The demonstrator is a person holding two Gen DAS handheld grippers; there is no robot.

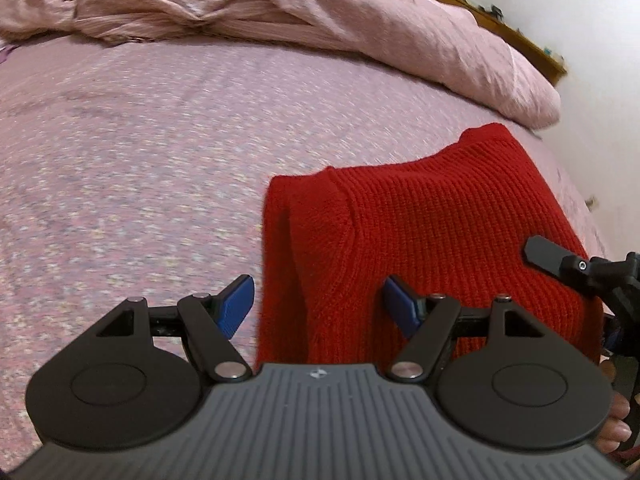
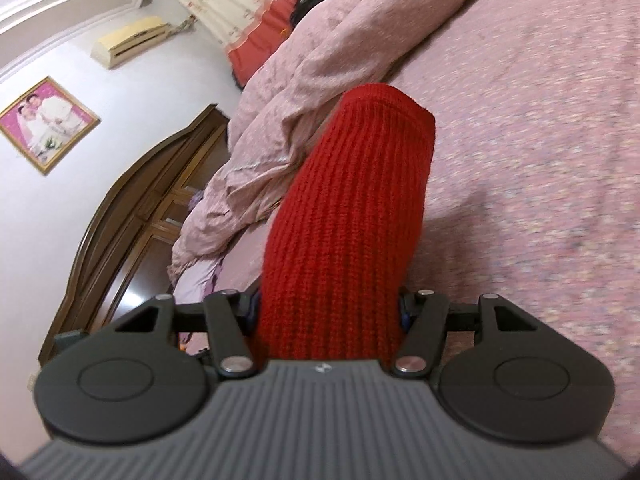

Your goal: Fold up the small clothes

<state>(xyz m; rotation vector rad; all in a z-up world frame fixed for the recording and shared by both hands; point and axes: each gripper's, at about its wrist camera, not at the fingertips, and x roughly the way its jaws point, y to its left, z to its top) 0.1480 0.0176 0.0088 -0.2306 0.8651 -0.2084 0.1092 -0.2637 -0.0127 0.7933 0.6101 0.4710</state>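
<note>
Red ribbed knit garment (image 2: 344, 216), folded into thick layers, held between the right gripper (image 2: 330, 312) fingers. Left gripper (image 1: 320, 308) fingers spread wide, straddling its folded edge above the bed (image 1: 140, 160).

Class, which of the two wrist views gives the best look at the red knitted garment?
The left wrist view: the red knitted garment shows broadly there, with a fold seam and its edges against the bedspread. The right wrist view shows only a narrow bunched strip running out from between the right tool fingers.

Both grippers look identical: left gripper (image 1: 318, 308) and right gripper (image 2: 329, 312) have ribbed grey bodies, black round-hubbed linkages, silver pins, blue pads (image 1: 236, 304).
</note>
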